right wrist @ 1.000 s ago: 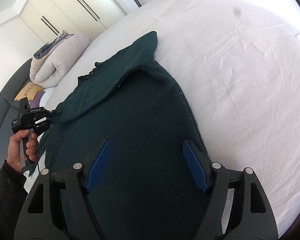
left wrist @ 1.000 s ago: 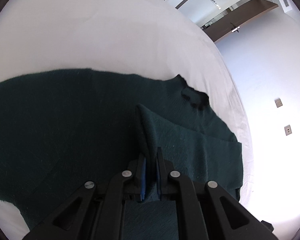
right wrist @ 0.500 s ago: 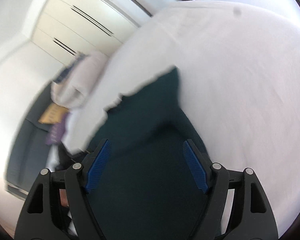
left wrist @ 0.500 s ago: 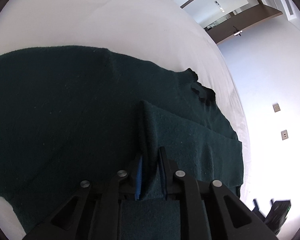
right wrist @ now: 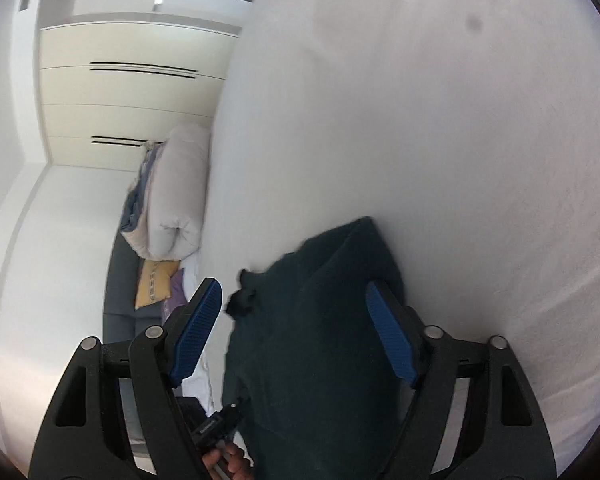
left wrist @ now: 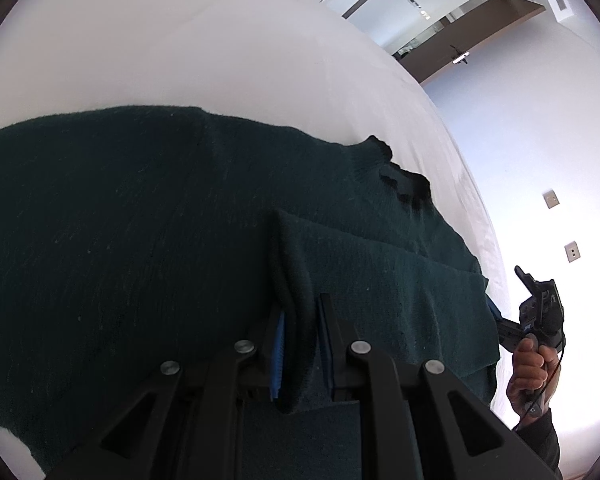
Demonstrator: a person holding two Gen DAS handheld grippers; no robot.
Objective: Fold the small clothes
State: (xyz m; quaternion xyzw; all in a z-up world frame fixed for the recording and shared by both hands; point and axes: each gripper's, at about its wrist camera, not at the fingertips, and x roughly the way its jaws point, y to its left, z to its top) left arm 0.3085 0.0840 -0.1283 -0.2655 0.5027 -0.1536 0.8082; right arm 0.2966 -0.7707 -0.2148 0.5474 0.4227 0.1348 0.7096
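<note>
The left claw (left wrist: 300,344) is closed on a raised fold of the dark green sweater (left wrist: 140,248), which lies spread on the white bed (left wrist: 180,48). The right claw (right wrist: 296,336) is wide open above the sweater and holds nothing. To fold well, I think the left one should carry the pinched edge low and straight across. Only the right view shows the rolled duvet (right wrist: 176,196); only the left view shows the collar (left wrist: 400,176) clearly.

Left gripper (left wrist: 300,344) (jaws pinching) on sweater (left wrist: 140,220)
</note>
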